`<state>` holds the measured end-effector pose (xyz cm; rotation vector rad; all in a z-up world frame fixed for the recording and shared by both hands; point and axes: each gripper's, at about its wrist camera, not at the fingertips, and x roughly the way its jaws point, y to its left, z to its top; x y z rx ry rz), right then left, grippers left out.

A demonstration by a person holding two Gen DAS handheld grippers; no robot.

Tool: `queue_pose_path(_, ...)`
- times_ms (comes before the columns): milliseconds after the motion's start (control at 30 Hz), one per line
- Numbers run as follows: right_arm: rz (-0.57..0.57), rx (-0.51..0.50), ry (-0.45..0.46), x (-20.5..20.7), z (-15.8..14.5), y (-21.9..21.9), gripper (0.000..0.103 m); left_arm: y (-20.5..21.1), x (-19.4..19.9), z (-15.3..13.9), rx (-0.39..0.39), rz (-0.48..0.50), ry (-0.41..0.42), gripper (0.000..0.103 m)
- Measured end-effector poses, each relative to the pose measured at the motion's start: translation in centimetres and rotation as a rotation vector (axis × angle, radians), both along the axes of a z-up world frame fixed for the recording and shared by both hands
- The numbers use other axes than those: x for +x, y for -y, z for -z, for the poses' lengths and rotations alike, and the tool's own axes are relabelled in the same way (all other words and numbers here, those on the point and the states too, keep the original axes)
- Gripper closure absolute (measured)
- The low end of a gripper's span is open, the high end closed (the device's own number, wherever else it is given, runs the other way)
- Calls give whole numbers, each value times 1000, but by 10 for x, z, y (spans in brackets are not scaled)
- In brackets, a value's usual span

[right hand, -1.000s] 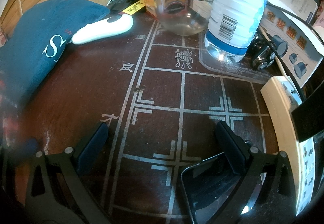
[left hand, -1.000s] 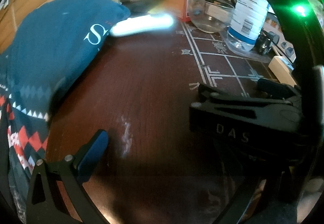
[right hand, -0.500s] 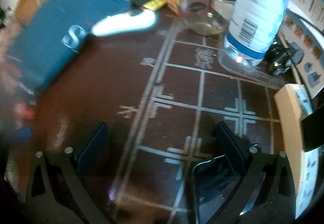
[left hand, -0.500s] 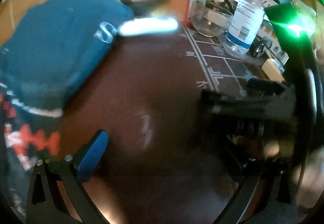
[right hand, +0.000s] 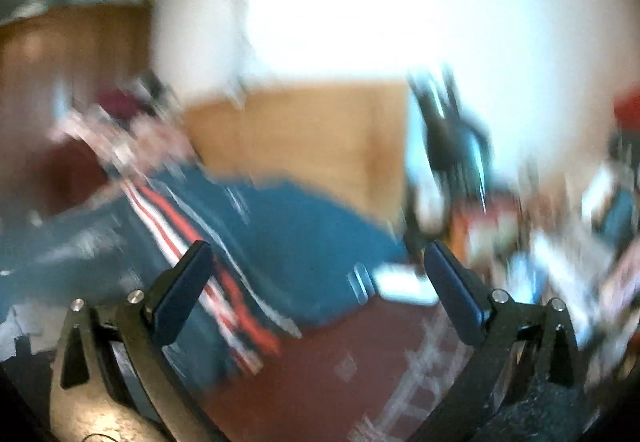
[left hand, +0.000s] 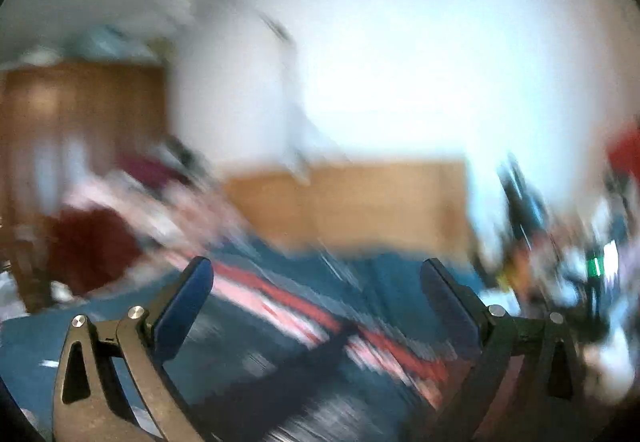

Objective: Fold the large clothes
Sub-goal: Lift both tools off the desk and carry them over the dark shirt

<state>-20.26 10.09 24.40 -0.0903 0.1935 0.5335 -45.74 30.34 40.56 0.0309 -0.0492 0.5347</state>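
The blurred teal patterned sweater lies directly beneath the spread, empty left gripper, but left of the equally spread, empty right gripper.

One blue garment with red and white stripes. One dark table. Two grippers, left and right. Far clutter too blurred for counting.

Garment was teal-blue with red and white stripe bands. Table was dark red-brown with pale grid lines. Panelling was tan wood.
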Motion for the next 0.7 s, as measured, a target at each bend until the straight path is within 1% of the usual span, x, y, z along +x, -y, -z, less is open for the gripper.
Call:
queue_pose_path(33,-43,19,75,-18,-9,-8,0,-4,-47,-3,27,-11,69,0)
queue_pose_path(67,-97,44,160,-40,-15,-16,0,-4,-83,3,60,-31,113,0)
queue_pose_path(100,-149,70,220,-60,-13,-24,0,-3,-110,8,84,-82,132,0)
queue_pose_path(133,-203,85,242,-72,-8,-34,0,1,-145,17,98,-191,142,0)
queue_pose_path(167,-289,70,222,-80,-2,-48,0,4,-172,24,93,-254,139,0)
queue_pose_path(200,-365,14,184,-87,7,-67,0,7,-192,32,82,-287,134,0)
queue_pose_path(233,-417,-37,163,-100,15,-81,0,9,-209,40,68,-319,126,0)
queue_pose_path(267,-472,-95,147,-109,30,-96,0,11,-227,53,48,-353,102,0)
queue_pose_path(300,-533,-146,134,-117,47,-110,0,12,-242,71,21,-383,53,0)
queue_pose_path(333,-578,-181,112,-122,62,-119,0,11,-246,87,-5,-407,3,0)
queue_pose_path(367,-633,-222,72,-133,78,-130,0,7,-254,112,-51,-439,-73,0)
queue_pose_path(400,-683,-248,34,-154,86,-137,0,6,-254,128,-81,-443,-108,0)
queue_pose_path(433,-741,-301,-24,-160,106,-151,0,7,-258,143,-104,-444,-132,0)
queue_pose_path(467,-772,-332,-59,-174,111,-160,0,11,-261,158,-129,-443,-143,0)
queue_pose_path(500,-824,-373,-133,-176,126,-174,0,13,-267,174,-169,-424,-133,0)
queue_pose_path(533,-864,-392,-194,-178,136,-179,0,15,-275,187,-197,-407,-122,0)
queue_pose_path(567,-916,-408,-281,-186,142,-189,0,11,-282,204,-245,-397,-107,0)
queue_pose_path(633,-995,-415,-417,-201,150,-201,0,-1,-285,224,-304,-389,-106,0)
queue_pose_path(667,-1022,-422,-464,-212,154,-206,0,-9,-288,240,-348,-390,-118,0)
queue_pose_path(700,-1039,-423,-501,-213,159,-211,0,-16,-289,249,-378,-393,-126,0)
